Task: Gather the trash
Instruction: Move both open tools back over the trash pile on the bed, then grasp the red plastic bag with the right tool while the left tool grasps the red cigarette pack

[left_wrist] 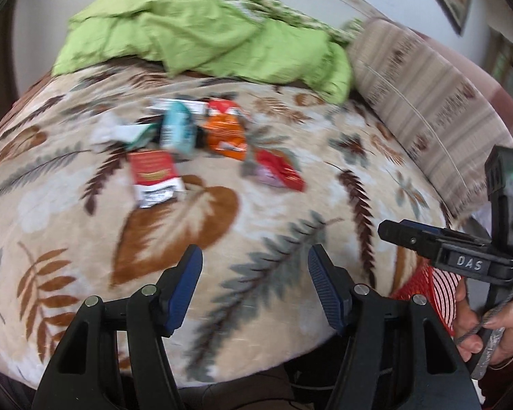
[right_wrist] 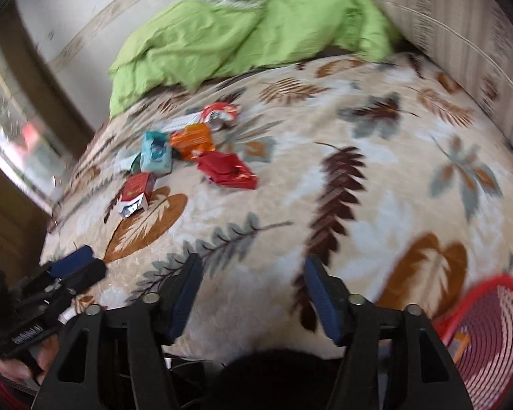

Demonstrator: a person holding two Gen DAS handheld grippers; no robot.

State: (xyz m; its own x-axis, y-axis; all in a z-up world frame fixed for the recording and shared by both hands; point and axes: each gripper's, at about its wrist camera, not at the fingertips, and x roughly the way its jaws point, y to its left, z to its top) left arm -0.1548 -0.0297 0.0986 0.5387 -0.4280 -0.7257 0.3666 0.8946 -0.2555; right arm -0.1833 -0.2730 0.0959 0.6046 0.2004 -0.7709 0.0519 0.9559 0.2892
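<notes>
Six or so bits of trash lie bunched on the leaf-print blanket (left_wrist: 222, 225), w/ the teal carton (left_wrist: 176, 130) as my marker: an orange packet (left_wrist: 226, 133) touches its right side, a white wrapper (left_wrist: 119, 133) sits just left of it, a long white box (left_wrist: 178, 106) lies behind it, a red-and-white pack (left_wrist: 154, 177) lies in front, nearer me, & a red wrapper (left_wrist: 278, 171) sits right of the orange packet, apart from the carton. A crumpled green sheet (left_wrist: 195, 34) is heaped well beyond the carton, w/ a striped bolster (left_wrist: 424, 109) at the far right. My left gripper (left_wrist: 254, 290) hovers well short of the carton, jaws apart, nothing btwn the blue pads (left_wrist: 184, 283). My right gripper (right_wrist: 253, 294) is likewise short of it, jaws parted & empty; in the left view it shows at the right edge, w/ my right hand (left_wrist: 489, 328) on its handle. A red mesh basket (right_wrist: 489, 338) sits off the blanket's near edge, far right of the carton, something orange inside. All blurry; labels unreadable.
</notes>
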